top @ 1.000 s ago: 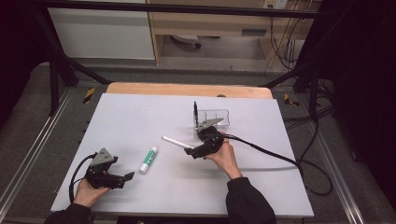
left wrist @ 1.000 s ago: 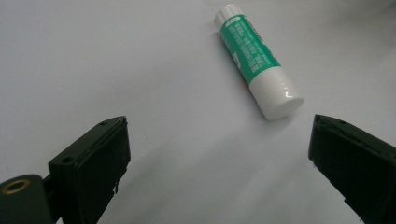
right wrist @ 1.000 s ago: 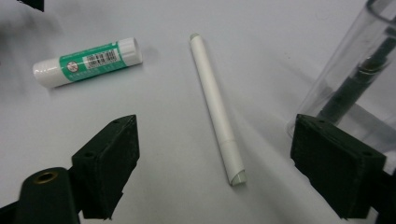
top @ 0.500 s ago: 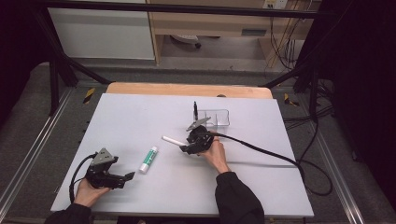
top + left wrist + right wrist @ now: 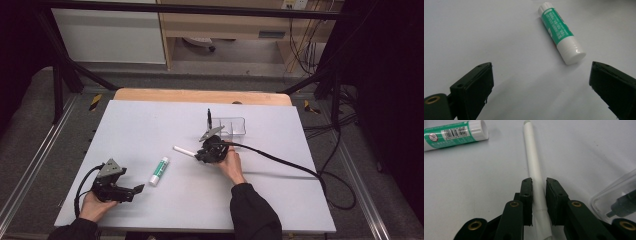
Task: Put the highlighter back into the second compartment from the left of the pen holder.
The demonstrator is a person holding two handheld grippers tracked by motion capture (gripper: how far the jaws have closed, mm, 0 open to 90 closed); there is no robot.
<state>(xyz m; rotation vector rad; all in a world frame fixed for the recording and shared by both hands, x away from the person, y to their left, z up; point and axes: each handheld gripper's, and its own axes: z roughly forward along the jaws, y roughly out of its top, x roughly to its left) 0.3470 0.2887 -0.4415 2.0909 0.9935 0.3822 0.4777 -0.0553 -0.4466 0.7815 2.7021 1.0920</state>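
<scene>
While the person's right gripper (image 5: 539, 185) rested low on the white table (image 5: 300, 200), its fingers (image 5: 527, 191) had just been closing around a white pen (image 5: 534, 170), and they stood narrowly on either side of the barrel, touching or all but touching it. The pen lay flat near the middle of the table, its far end pointing toward a green-and-white glue stick (image 5: 159, 170) that lay apart from it, nearer the person's left hand. Just behind the right gripper sat a clear plastic tray (image 5: 235, 127) with a black pen (image 5: 209, 118) standing upright at its left end. At the near left corner, the left gripper (image 5: 139, 189) rested in the hand, its fingers (image 5: 477, 85) spread wide with nothing between them, aimed at the capped end of the glue stick, which lay a little beyond their tips.
</scene>
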